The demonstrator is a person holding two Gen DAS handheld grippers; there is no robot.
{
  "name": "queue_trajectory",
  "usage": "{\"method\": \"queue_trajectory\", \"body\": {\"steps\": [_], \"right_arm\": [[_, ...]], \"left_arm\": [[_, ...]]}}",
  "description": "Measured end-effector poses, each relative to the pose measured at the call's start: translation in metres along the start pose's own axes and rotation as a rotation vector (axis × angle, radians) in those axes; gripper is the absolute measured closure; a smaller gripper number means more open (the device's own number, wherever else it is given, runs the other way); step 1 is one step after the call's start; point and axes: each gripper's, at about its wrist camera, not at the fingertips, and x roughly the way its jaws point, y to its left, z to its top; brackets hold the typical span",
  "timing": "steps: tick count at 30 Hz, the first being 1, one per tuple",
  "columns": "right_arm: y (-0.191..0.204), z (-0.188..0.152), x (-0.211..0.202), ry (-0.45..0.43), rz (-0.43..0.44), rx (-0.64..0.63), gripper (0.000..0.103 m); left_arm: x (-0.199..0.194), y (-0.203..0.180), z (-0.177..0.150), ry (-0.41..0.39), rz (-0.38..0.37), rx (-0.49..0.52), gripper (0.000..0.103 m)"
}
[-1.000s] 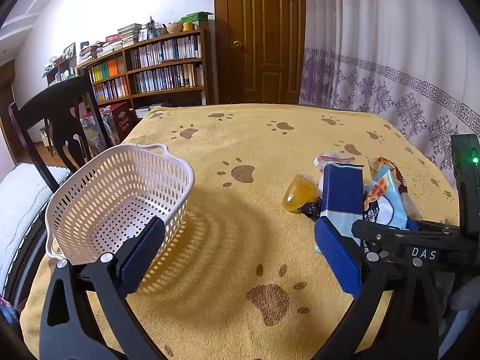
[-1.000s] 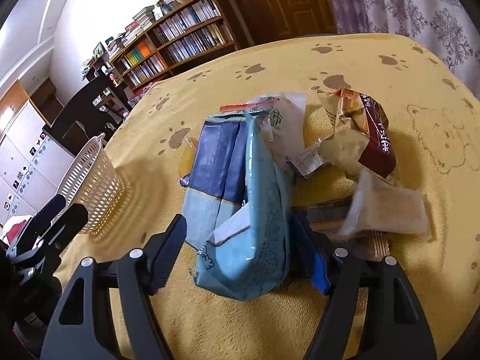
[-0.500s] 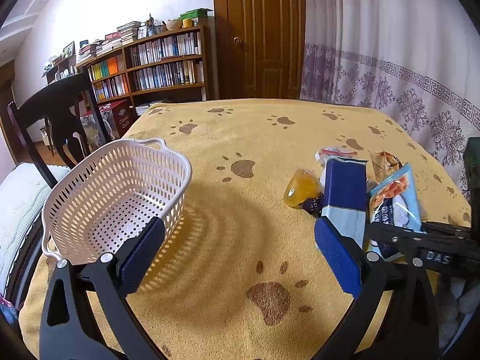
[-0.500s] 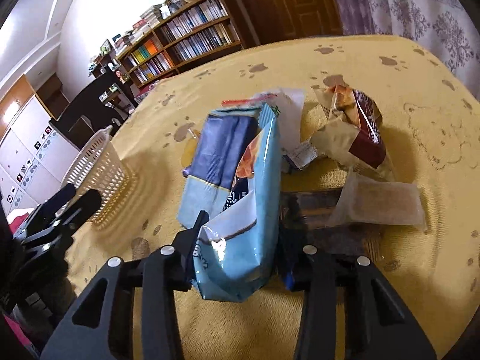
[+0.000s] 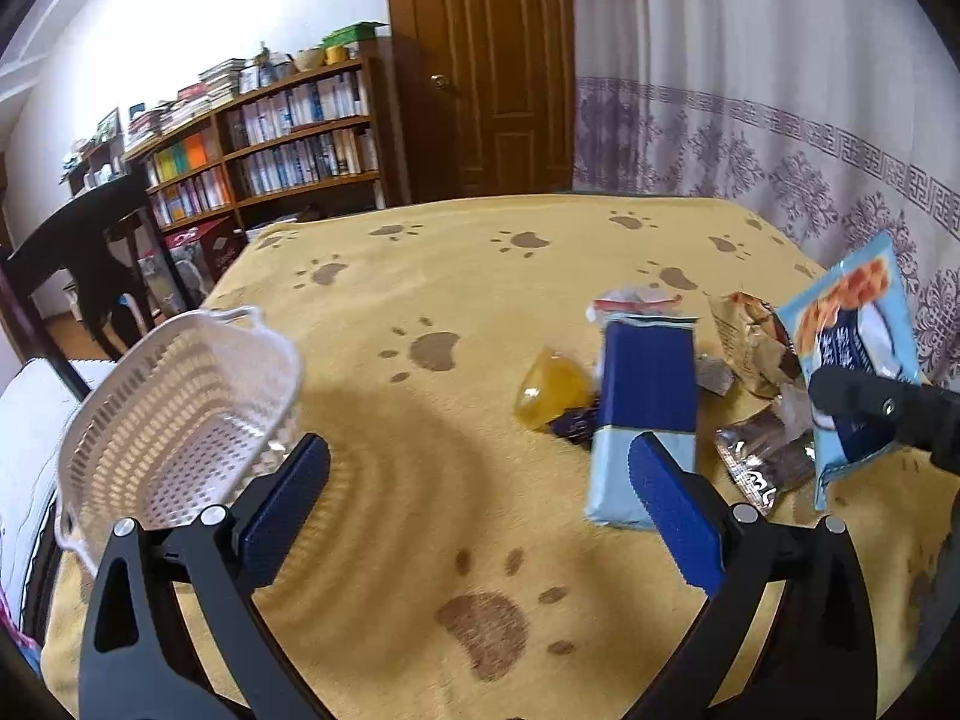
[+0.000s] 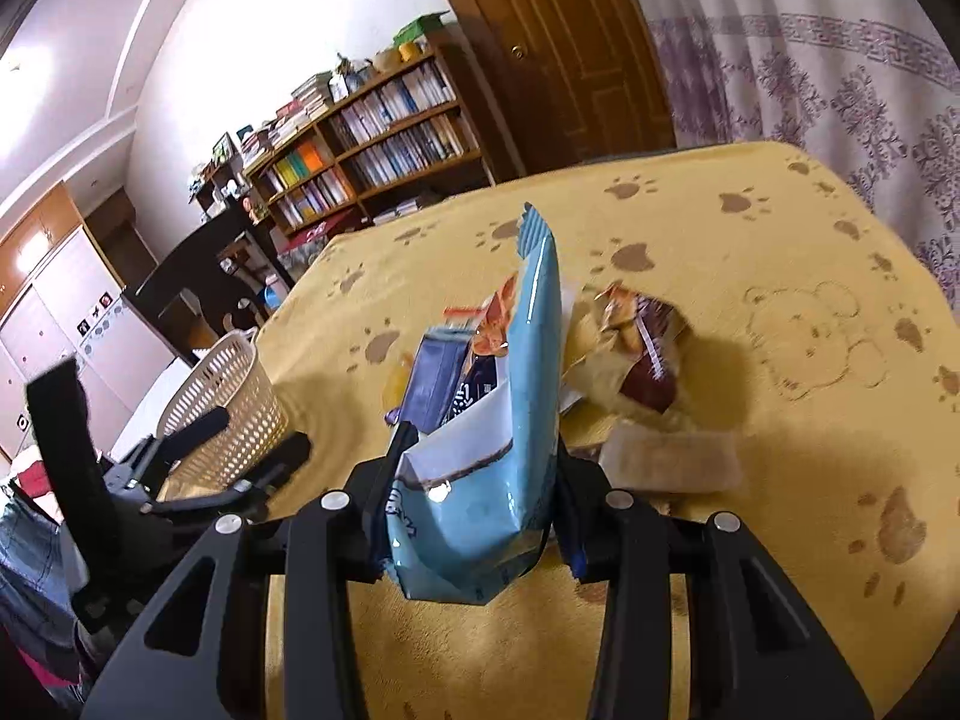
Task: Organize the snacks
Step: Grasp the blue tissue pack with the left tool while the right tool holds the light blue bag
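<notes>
My right gripper (image 6: 480, 480) is shut on a light blue snack bag (image 6: 510, 396), lifted clear of the yellow cloth; the same bag (image 5: 852, 354) hangs at the right of the left wrist view. On the cloth lie a dark blue packet (image 5: 645, 396), a yellow jelly cup (image 5: 549, 390), a brown-and-gold bag (image 6: 645, 354), a pale wafer pack (image 6: 666, 465) and a silver-brown wrapper (image 5: 762, 462). A white perforated basket (image 5: 174, 414) sits at the left edge. My left gripper (image 5: 474, 498) stands open over bare cloth between the basket and the snacks.
The table carries a yellow paw-print cloth (image 5: 456, 276). A dark chair (image 5: 90, 264) stands at the left beyond the basket, with a bookshelf (image 5: 270, 150) and a wooden door (image 5: 492, 66) behind. A patterned curtain (image 5: 780, 120) hangs along the right side.
My right gripper closed on the light blue bag and raised it off the pile, tilting it upright. The left gripper stayed open, shifting only slightly.
</notes>
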Motion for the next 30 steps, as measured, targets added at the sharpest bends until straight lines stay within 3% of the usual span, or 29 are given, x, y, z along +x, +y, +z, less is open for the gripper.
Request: {"method": "queue_trajectory", "body": {"steps": [7, 13, 19, 23, 30], "right_arm": [[-0.008, 0.007, -0.01, -0.034, -0.014, 0.018, 0.062], [-0.012, 0.009, -0.009, -0.035, -0.017, 0.029, 0.062], [-0.012, 0.008, -0.005, -0.026, -0.02, 0.028, 0.062], [-0.01, 0.006, -0.003, -0.022, -0.023, 0.027, 0.062], [-0.008, 0.005, -0.002, -0.023, -0.027, 0.021, 0.062]], "left_arm": [[0.025, -0.032, 0.002, 0.045, -0.088, 0.042, 0.002], [0.048, -0.054, 0.001, 0.09, -0.154, 0.075, 0.011], [0.067, -0.064, -0.001, 0.123, -0.182, 0.079, 0.029], [0.076, -0.058, -0.004, 0.147, -0.206, 0.047, 0.049], [0.067, -0.049, -0.005, 0.129, -0.231, 0.007, 0.051]]}}
